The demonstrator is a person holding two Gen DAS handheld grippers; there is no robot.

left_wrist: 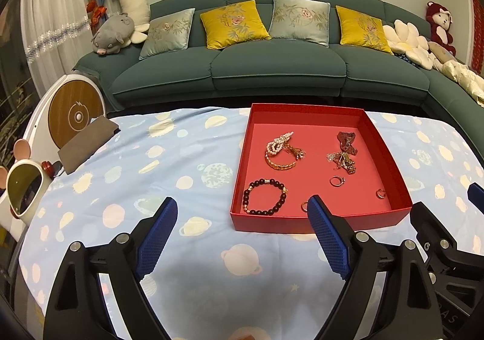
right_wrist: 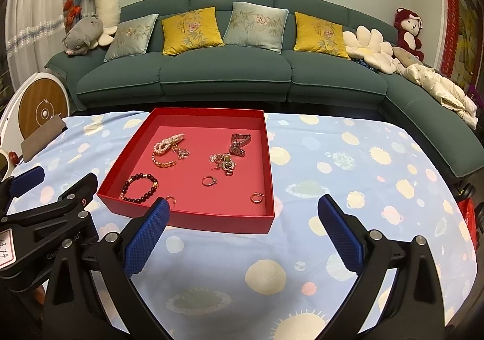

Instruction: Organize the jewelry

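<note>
Both tools hover spread and empty over the planet-print tablecloth point(right_wrist: 302, 176): the left gripper point(left_wrist: 242, 237) and right gripper point(right_wrist: 242, 231) sit just short of the red tray point(right_wrist: 269, 158), where a beaded bracelet point(left_wrist: 265, 196), rings and a tangled watch point(right_wrist: 228, 166) lie loose. Risk: broad pads could fumble the small rings or drag the tangle.
</note>
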